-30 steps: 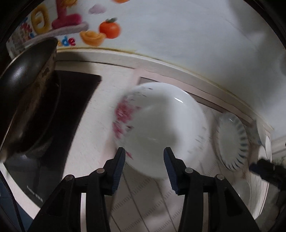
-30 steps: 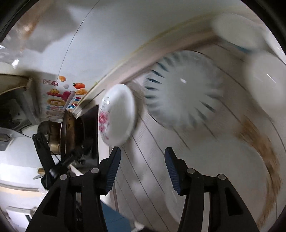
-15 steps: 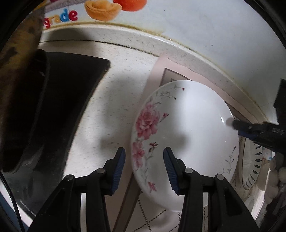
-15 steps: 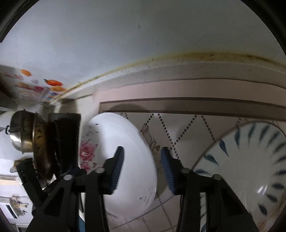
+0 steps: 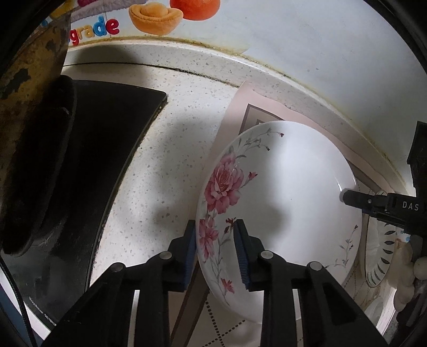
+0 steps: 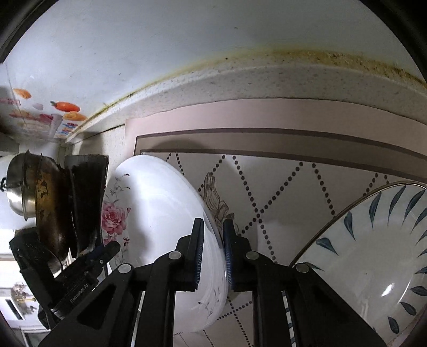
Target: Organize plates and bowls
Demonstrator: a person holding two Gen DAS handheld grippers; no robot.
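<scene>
Both grippers on the same piece: white rose-print plate [image 5: 280, 186], shallow dish w/ pink flowers on the rim. It sits on the patterned placemat [image 6: 280, 186] on the speckled countertop [image 5: 173, 165], left edge overhanging the mat toward the black cooktop [image 5: 88, 160].

L gripper [image 5: 216, 251]: jaws narrow and closing, straddling the plate's near-left rim right at the flower print. Left pad is outside the rim and looks to touch it, right pad is over the inner face. I can't tell if both pads press yet. I see the same gripper in the R wrist view at lower left [image 6: 113, 247], tips at the rose side of the plate.

R gripper [image 6: 213, 252]: jaws pinched tight on the opposite rim, plate edge sandwiched between the blue pads. In the L wrist view its tip [image 5: 344, 196] sits on the plate's far-right rim, w/ a bit of the person's hand [image 5: 411, 269] behind it.

Plate looks level or near so, I can't tell if it's lifted off the mat.

Other stuff: blue-leaf plate [image 6: 373, 253] to the right of the rose one, on the same mat, close but not touching as far as I see. Worn wok [image 6: 46, 213] on the cooktop, steel pot [image 6: 16, 192] behind it. Wall sticker w/ orange fruit [image 5: 194, 8] above the counter's back edge.
</scene>
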